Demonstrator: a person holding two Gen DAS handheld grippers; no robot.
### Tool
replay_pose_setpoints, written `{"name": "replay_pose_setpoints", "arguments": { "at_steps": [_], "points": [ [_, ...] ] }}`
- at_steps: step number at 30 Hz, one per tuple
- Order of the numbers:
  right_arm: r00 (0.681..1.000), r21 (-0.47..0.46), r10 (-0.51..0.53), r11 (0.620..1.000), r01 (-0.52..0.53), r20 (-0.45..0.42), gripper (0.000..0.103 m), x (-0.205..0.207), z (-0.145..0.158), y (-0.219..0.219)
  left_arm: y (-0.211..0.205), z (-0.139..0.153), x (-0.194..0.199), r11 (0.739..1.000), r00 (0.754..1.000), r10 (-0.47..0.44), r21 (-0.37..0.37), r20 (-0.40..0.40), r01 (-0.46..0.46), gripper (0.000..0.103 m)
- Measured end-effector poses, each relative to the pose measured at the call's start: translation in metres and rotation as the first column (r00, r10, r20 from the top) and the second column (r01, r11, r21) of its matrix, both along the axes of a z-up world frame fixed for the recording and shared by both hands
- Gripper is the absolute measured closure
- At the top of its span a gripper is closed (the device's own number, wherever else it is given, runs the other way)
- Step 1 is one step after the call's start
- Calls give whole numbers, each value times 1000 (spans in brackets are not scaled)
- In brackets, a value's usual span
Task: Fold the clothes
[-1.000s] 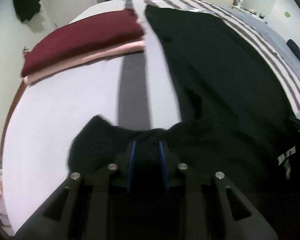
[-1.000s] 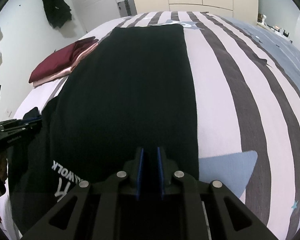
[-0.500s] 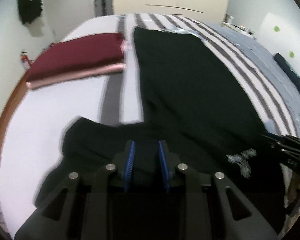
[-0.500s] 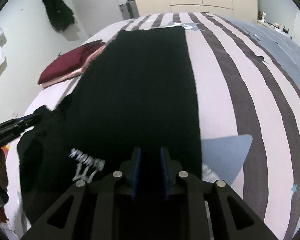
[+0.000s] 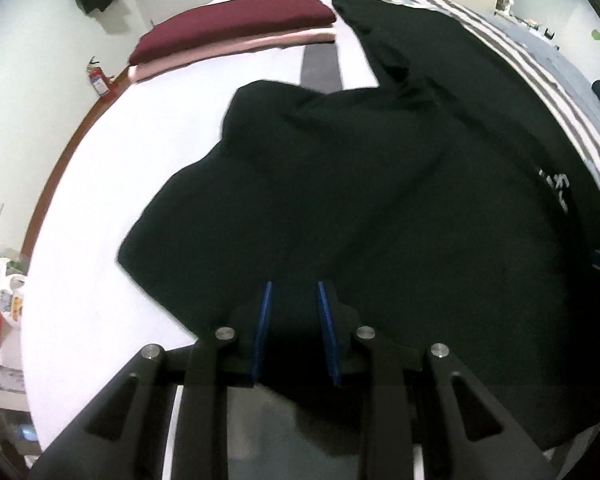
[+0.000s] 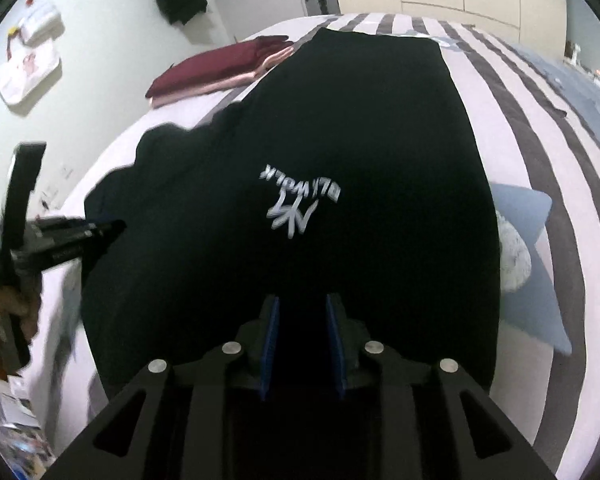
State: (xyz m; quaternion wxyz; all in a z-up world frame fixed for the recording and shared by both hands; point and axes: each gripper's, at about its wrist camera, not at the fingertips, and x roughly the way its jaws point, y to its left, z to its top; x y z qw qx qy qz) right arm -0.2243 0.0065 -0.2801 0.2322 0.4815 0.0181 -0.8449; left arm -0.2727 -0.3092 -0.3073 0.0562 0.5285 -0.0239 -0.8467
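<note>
From my left claw [image 5: 294, 300], the jaws are clamped on the near hem of the black T-shirt [image 5: 380, 184], which spreads over the striped bed [image 5: 80, 240]; a folded maroon garment [image 5: 232, 24] tops a pink one [image 5: 236, 46] at far left. From my right claw [image 6: 303, 312], jaws likewise pinch the shirt's near edge (white lettering [image 6: 300, 200] upside down), with the left claw at left.

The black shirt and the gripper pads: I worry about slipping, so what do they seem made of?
The black shirt looks like soft matte knit, probably cotton: it drapes and creases, with a white print. The left gripper pads look like blue ribbed rubber or plastic; I cannot tell which.
</note>
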Motion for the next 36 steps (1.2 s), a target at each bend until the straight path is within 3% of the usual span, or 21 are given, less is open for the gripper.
{"name": "replay_pose_setpoints", "arguments": {
  "at_steps": [4, 8, 13, 16, 22, 26, 29, 36],
  "points": [
    [1000, 36, -18, 999, 19, -14, 80, 14, 1, 7, -8, -4, -5, 999, 999, 42, -17, 17, -42, 81],
    [999, 53, -29, 998, 30, -23, 80, 18, 12, 18, 11, 11, -21, 998, 998, 67, 17, -13, -66, 81],
    [997, 50, -39, 998, 42, -62, 80, 7, 26, 20, 57, 36, -43, 988, 993, -22, 150, -115, 40, 81],
    [994, 36, -80, 996, 83, -76, 80, -9, 32, 22, 96, 46, -57, 980, 987, -45, 186, -152, 73, 81],
    [979, 7, -162, 986, 164, -122, 80, -74, 42, 21, 125, 40, -142, 972, 986, -35, 222, -160, 70, 81],
    [972, 3, -191, 981, 193, -137, 80, -124, 34, 13, 142, 18, -157, 985, 993, -57, 158, -101, 73, 81],
    [973, 12, -206, 978, 209, -102, 80, -135, 22, 15, 141, 4, -130, 985, 994, -62, 154, -88, 75, 81],
    [984, 71, -167, 983, 172, -67, 80, -79, 4, 32, 130, 2, -47, 986, 992, -102, 124, -74, 110, 81]
  ]
}}
